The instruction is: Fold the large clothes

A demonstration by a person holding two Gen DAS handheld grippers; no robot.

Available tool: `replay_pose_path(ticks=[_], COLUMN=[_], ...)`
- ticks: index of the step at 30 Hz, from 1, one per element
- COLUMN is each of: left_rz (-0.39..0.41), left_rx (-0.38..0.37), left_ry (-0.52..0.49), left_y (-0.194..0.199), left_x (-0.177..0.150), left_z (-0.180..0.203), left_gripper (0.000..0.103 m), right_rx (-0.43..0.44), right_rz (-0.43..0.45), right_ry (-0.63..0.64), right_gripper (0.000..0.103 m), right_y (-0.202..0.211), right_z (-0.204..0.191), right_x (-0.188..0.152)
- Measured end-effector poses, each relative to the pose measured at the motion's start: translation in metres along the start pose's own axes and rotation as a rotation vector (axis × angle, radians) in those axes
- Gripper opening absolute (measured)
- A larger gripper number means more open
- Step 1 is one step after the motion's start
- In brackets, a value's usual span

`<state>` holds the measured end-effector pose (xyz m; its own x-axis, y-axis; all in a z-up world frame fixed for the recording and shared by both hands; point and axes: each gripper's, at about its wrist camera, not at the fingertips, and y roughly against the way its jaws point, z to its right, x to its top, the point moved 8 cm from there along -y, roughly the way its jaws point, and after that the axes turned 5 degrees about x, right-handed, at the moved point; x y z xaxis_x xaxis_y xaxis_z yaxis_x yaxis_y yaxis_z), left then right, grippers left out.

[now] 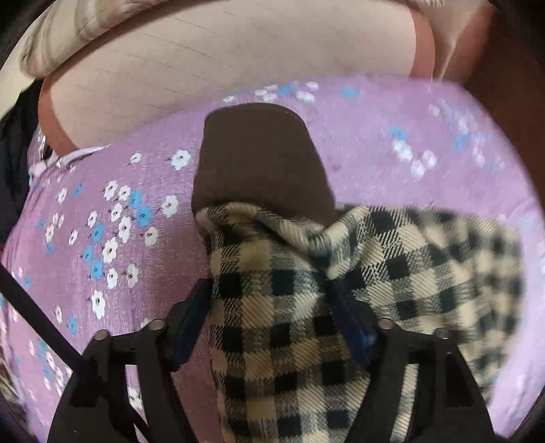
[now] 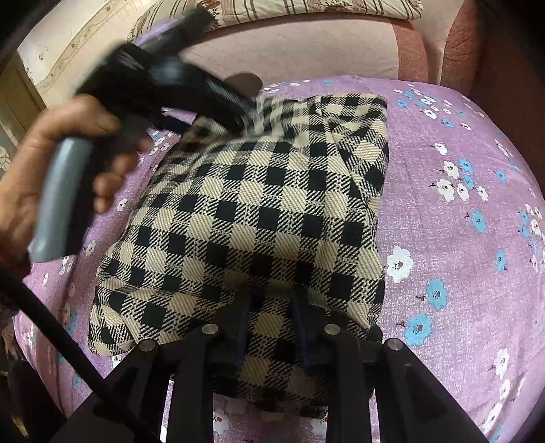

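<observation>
Through my left wrist camera, my left tongs (image 1: pixel 272 306) were clamped on a bunched fold of the checked garment (image 1: pixel 289 306), black and cream, with the cloth pinched between both fingers. Just beyond the fold a brown cuff (image 1: pixel 262 163) stuck out over the purple flowered sheet (image 1: pixel 102 221). The rest of the garment trailed off to the right, blurred. Past the sheet rose the pale pink sofa back (image 1: pixel 221 61).

Through my right wrist camera, my right tongs (image 2: pixel 270 306) were closed on the near edge of the garment, the cloth held between the fingers. The garment lay folded in a rough square on the sheet, in the middle of the seat. At the far left corner of it my left hand (image 2: pixel 51 163) held the other tongs, blurred, touching the cloth. A patterned cushion (image 2: pixel 306 10) sat on top of the sofa back.
</observation>
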<state>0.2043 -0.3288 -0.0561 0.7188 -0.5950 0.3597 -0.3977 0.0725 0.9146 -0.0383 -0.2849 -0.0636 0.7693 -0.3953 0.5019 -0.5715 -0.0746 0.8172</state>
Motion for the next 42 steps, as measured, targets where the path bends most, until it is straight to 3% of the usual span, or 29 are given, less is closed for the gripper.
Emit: replay_pose_path(ticks=[2, 5, 8, 12, 15, 19, 23, 27, 33, 36, 39, 42], left_rz=[0.035, 0.056, 0.113, 0.186, 0.181, 0.123, 0.12, 0.118, 0.181, 0.2, 0.238, 0.216], left_rx=[-0.014, -0.091, -0.167, -0.211, -0.237, -0.219, -0.224, -0.235, -0.169, -0.145, -0.124, -0.066], left_ry=[0.008, 0.082, 0.153, 0.168, 0.165, 0.121, 0.132, 0.148, 0.124, 0.122, 0.129, 0.115], left_y=[0.004, 0.02, 0.05, 0.089, 0.096, 0.085, 0.084, 0.087, 0.112, 0.122, 0.132, 0.126], left_x=[-0.002, -0.01, -0.027, -0.072, -0.111, -0.175, -0.215, -0.225, -0.232, -0.238, -0.245, -0.251], left_z=[-0.001, -0.013, -0.031, -0.043, -0.039, -0.02, -0.023, -0.033, -0.039, -0.038, -0.038, -0.043], left_gripper=[0.075, 0.072, 0.072, 0.072, 0.072, 0.072, 0.072, 0.072, 0.072, 0.072, 0.072, 0.072], right_rx=[0.007, 0.03, 0.065, 0.06, 0.074, 0.021, -0.086, -0.168, -0.04, -0.022, -0.118, -0.223], right_rz=[-0.004, -0.008, 0.094, 0.213, 0.179, 0.068, -0.034, -0.026, 0.097, 0.078, -0.011, -0.044], right_ry=[0.0, 0.007, -0.003, -0.043, -0.064, -0.017, 0.04, 0.014, -0.055, 0.004, 0.063, 0.067], right_gripper=[0.028, 0.028, 0.028, 0.028, 0.028, 0.028, 0.028, 0.031, 0.032, 0.032, 0.032, 0.038], right_y=[-0.001, 0.005, 0.034, 0.064, 0.056, 0.032, 0.019, 0.032, 0.061, 0.057, 0.033, 0.031], right_z=[0.001, 0.002, 0.006, 0.018, 0.019, 0.01, 0.017, 0.041, 0.042, 0.025, 0.023, 0.038], right_x=[0.001, 0.005, 0.019, 0.032, 0.028, 0.01, -0.013, -0.019, -0.012, -0.015, -0.027, -0.032])
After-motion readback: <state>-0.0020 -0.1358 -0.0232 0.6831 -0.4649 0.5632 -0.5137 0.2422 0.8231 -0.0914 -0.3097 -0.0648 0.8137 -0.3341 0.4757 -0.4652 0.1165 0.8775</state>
